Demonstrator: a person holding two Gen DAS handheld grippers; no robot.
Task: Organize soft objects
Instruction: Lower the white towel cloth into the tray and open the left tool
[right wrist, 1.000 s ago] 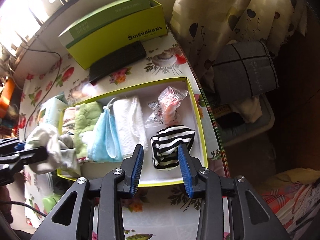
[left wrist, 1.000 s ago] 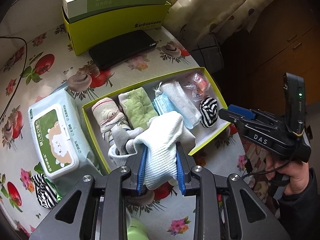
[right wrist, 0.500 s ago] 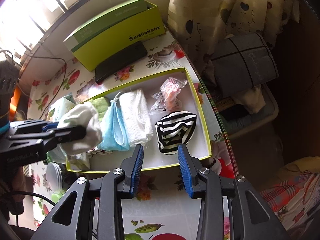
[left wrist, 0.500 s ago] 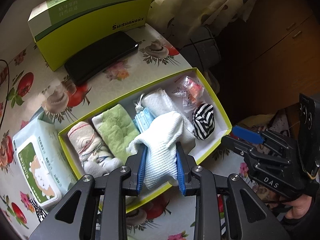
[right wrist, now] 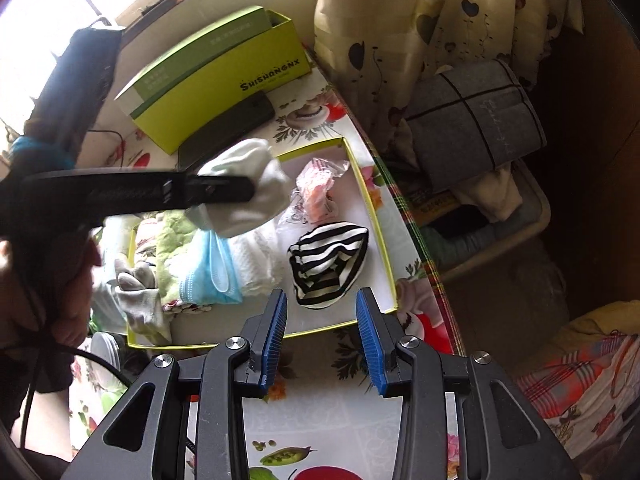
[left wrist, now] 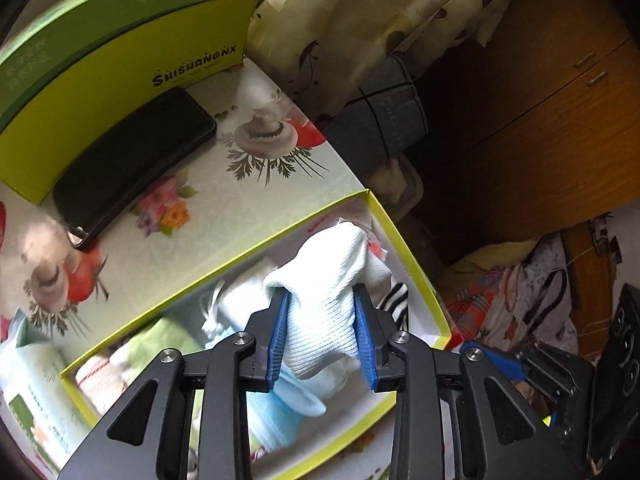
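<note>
A white ribbed sock (left wrist: pixel 324 276) sits between the blue pads of my left gripper (left wrist: pixel 320 294). The jaws are opening, but both pads still touch the sock. It hangs over the right part of the shallow yellow-green tray (right wrist: pixel 380 216); in the right wrist view the sock (right wrist: pixel 248 188) is above the plastic bag with pink contents (right wrist: pixel 316 184). In the tray lie a black-and-white striped sock (right wrist: pixel 328 260), a white cloth (right wrist: pixel 256 264), a blue face mask (right wrist: pixel 212 276) and a green cloth (right wrist: pixel 176 236). My right gripper (right wrist: pixel 321 298) stands open and empty over the tray's near edge, just short of the striped sock.
A tall green box (right wrist: pixel 224 80) and a black phone (left wrist: pixel 132 160) lie behind the tray. A wet-wipes pack (left wrist: pixel 28 380) is left of it, and a grey glove (right wrist: pixel 140 300) drapes over its left end. The table edge runs close on the right, with a grey bag (right wrist: pixel 472 128) beyond.
My left gripper carried the white sock from the tray's left end to over its right part, and its jaws have spread wider. The right gripper stayed nearly still.
</note>
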